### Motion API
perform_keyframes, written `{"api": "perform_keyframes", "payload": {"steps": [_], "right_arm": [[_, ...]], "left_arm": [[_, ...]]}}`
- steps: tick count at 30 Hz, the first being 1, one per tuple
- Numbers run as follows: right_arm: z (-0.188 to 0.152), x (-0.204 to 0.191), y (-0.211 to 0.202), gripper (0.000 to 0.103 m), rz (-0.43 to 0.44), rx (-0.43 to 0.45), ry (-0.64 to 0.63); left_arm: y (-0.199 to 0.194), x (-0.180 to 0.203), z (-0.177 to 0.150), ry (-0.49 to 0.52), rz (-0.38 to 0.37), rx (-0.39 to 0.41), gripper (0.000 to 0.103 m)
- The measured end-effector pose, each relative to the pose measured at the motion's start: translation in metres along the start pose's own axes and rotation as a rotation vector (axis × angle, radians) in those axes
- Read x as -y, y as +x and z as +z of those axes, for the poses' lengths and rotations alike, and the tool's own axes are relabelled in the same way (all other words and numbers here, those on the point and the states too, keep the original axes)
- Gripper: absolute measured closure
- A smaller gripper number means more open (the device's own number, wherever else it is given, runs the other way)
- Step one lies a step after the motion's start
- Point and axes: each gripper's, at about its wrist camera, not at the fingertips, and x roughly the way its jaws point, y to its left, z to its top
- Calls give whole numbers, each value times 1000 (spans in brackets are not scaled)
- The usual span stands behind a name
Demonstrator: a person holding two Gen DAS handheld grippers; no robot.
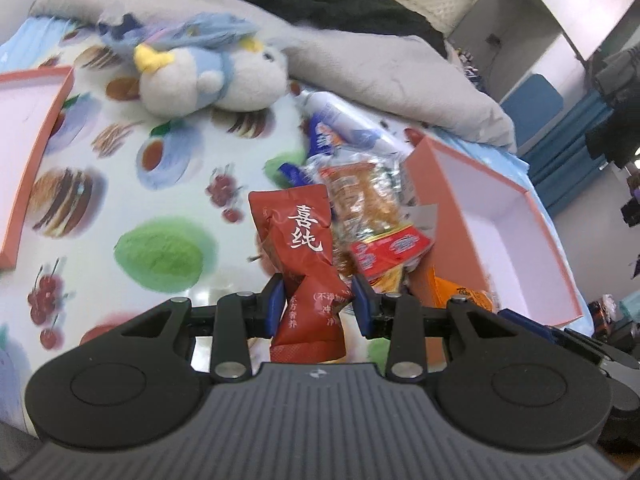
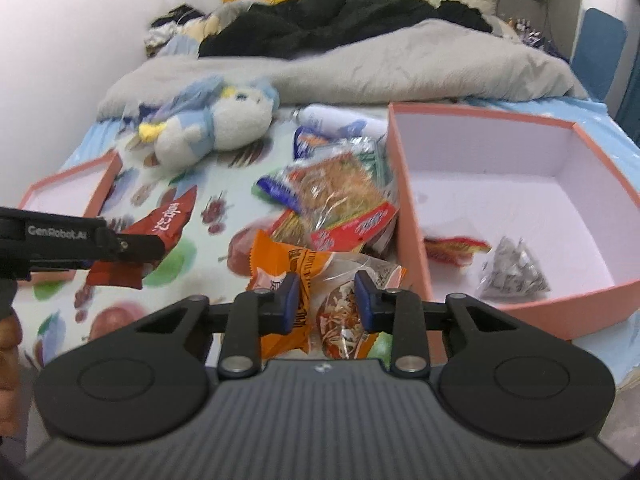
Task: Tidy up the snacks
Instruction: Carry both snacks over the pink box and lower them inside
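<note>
Only rightward: grey packet (image 2: 512, 272) inside box (image 2: 404, 184).

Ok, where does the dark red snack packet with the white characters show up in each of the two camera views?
Left wrist view: the dark red packet stands at lower centre, pinched between the left gripper fingers.
Right wrist view: the same packet is at the left edge, held by that gripper coming in from the left.
Shared landmark: the blue and white plush toy behind the snack pile.
</note>
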Motion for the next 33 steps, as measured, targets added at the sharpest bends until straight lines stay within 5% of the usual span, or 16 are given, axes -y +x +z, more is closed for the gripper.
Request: {"api": "perform_keyframes", "payload": {"steps": [23, 33], "right_arm": [[86, 90, -53, 89, -144, 240, 81], [76, 154, -36, 89, -204, 176, 192]], "left_arm": [[-2, 153, 76, 204, -183, 92, 62], [57, 219, 78, 301, -223, 3, 62]]}}
